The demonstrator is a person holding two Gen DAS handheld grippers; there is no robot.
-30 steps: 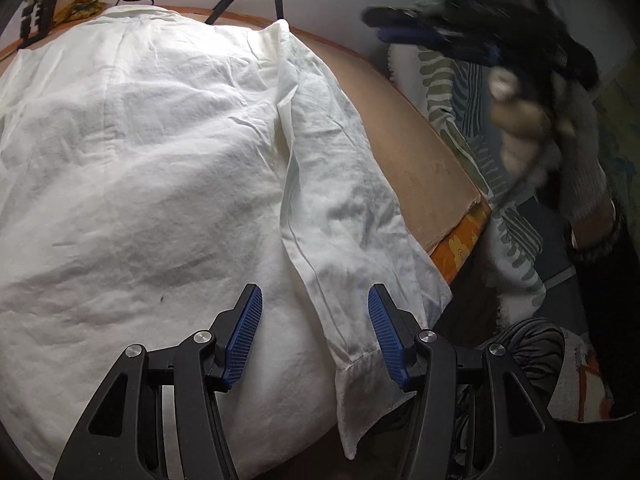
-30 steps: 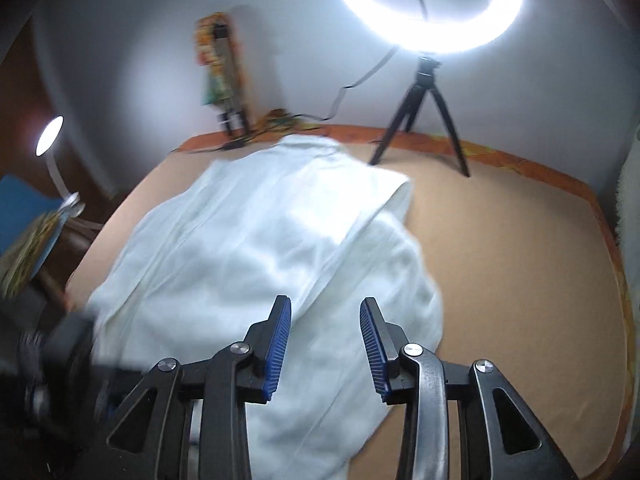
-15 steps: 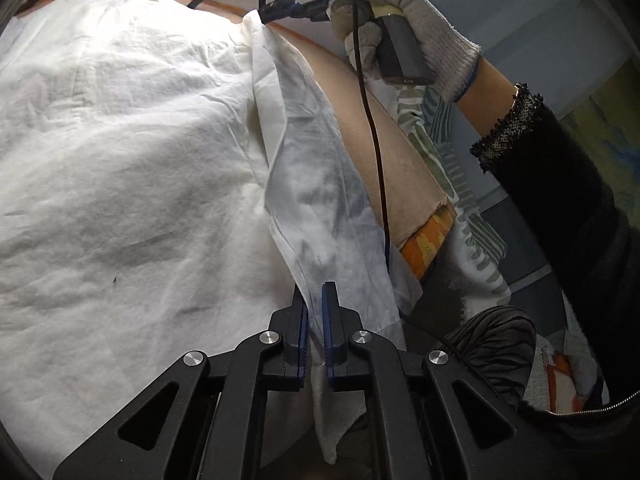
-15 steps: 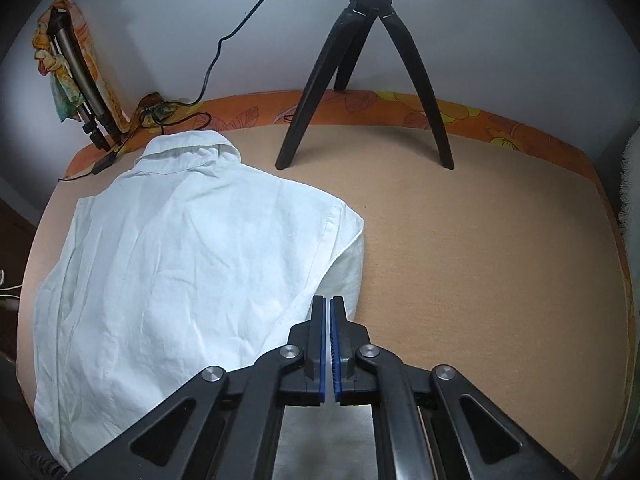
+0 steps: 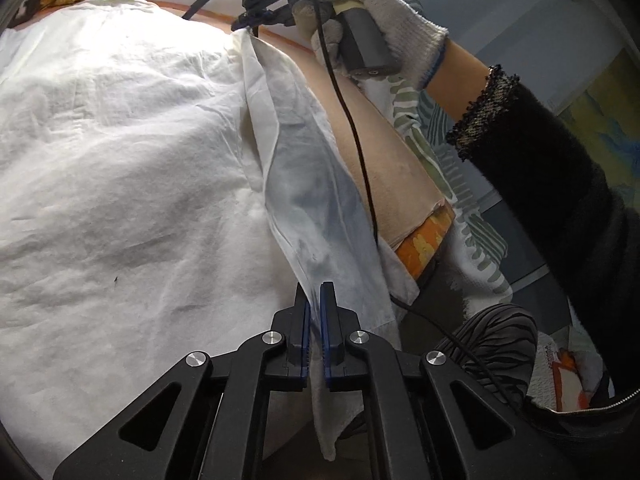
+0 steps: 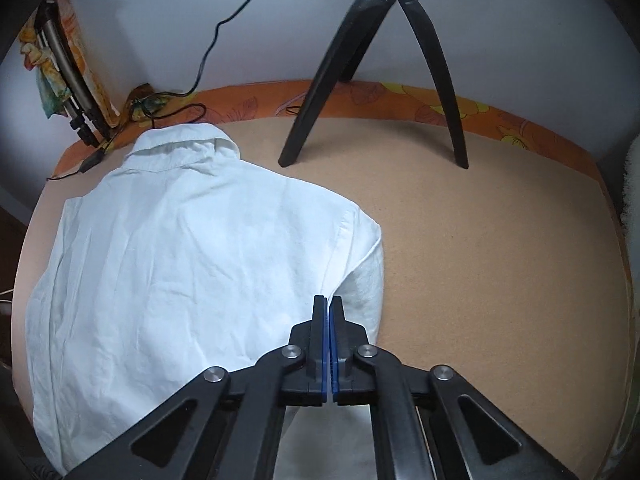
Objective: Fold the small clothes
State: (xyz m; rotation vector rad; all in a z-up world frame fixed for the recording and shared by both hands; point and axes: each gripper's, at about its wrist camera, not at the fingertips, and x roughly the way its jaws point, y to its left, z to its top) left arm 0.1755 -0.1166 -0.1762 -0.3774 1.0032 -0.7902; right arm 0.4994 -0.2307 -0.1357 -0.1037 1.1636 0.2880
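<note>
A crumpled white cotton shirt lies back-up on the tan felt-covered bench, collar toward the wall. The left gripper has its jaws pinched narrow on the lower sleeve, which rises from them in a lifted, translucent fold, the cuff end hanging off the bench's near edge below. The right gripper, gripped by a hand in a grey knitted glove, has its jaws pressed together on the shirt at the shoulder seam, where sleeve meets body. No writing can be read anywhere. The cloth is thin and finely creased; the blue jaw pads look rubbery. Behind the shirt stands a black plastic tripod, and an orange floral-printed border rims the bench.
</note>
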